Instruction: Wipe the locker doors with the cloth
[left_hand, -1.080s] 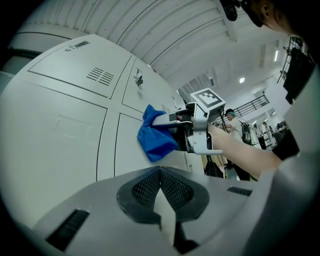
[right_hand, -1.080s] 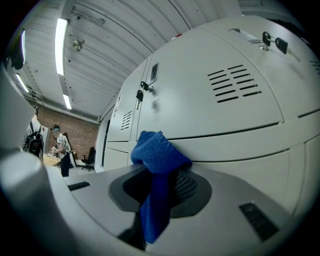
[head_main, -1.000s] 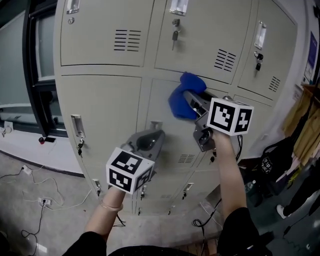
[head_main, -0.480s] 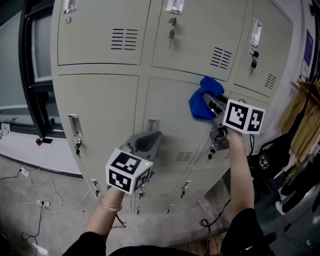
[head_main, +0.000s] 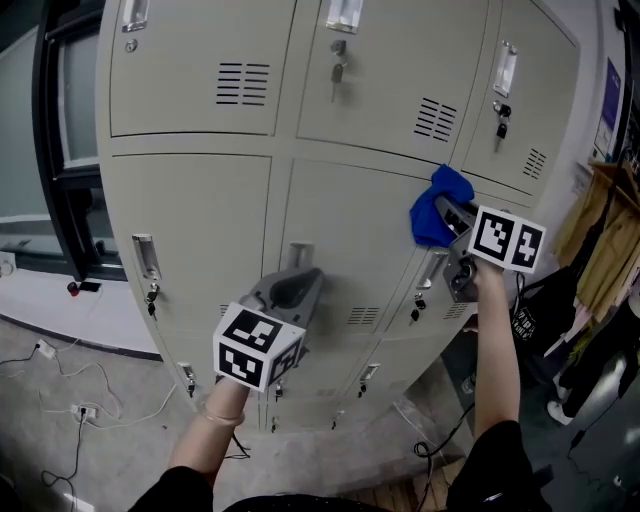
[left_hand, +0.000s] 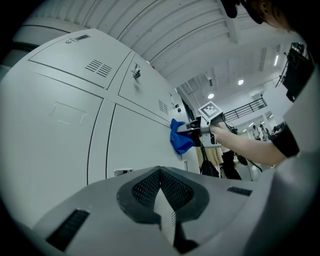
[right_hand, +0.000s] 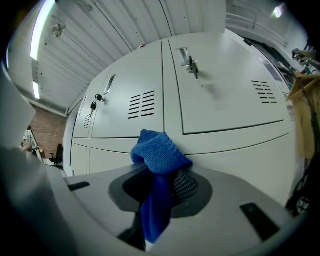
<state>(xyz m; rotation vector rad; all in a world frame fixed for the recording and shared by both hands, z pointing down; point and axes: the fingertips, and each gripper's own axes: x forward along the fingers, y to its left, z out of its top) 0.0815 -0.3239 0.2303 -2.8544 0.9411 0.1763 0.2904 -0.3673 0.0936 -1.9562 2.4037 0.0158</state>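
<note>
The right gripper (head_main: 458, 218) sat in the upper right of the head view. Its fingers (right_hand: 187, 182) were closed tight on the blue cloth (head_main: 432, 215). The cloth stuck out past the fingers and looked pressed flat on the lockers (head_main: 200, 250), just under the line between the top row and the middle row, at the top right corner of the middle door (head_main: 350, 240). In the right gripper view the cloth (right_hand: 159, 160) hung long, up and down, with its puffy end on top. The left gripper (head_main: 290, 285) was low in the middle of the frame, well apart from the cloth, with its fingers (left_hand: 145, 187) shut on nothing. So the right hand was the one to wipe, and most of that door lay to the left of and below the cloth. The lockers were pale and stood up straight. The floor (head_main: 60, 400) at the lower left was grey, with cables (head_main: 60, 410) on it, and dark bags (head_main: 530, 325) sat at the right edge.
</note>
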